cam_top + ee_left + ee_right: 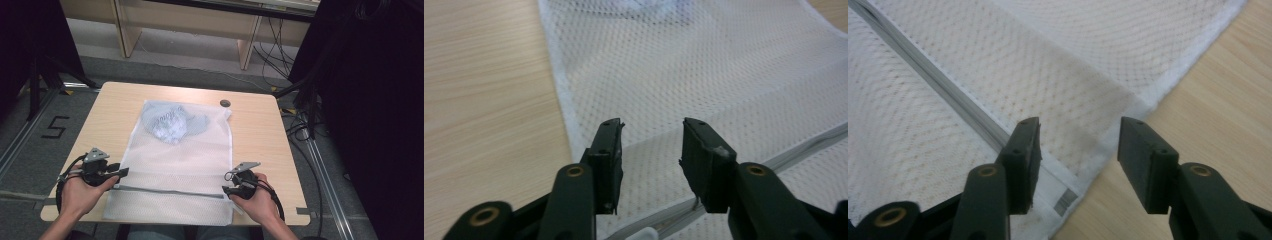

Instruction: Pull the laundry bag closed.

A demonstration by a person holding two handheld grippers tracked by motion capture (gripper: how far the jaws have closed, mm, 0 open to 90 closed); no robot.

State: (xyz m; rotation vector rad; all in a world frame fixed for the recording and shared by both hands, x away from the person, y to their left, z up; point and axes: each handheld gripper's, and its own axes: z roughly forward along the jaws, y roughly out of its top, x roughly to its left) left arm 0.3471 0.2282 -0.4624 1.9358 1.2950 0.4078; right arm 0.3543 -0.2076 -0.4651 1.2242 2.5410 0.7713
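High view: your hands sit at the bench's near edge, left claw and right claw both spread, flanking the mesh bag. Left gripper view: the zipper runs crosswise just ahead. Right gripper view: the bag's corner lies between the jaws

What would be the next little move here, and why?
Probably close the left gripper on the mesh bag near its zipper. Both grippers, the right too, are open at the bag's two edges by the zipper line, with a garment inside.
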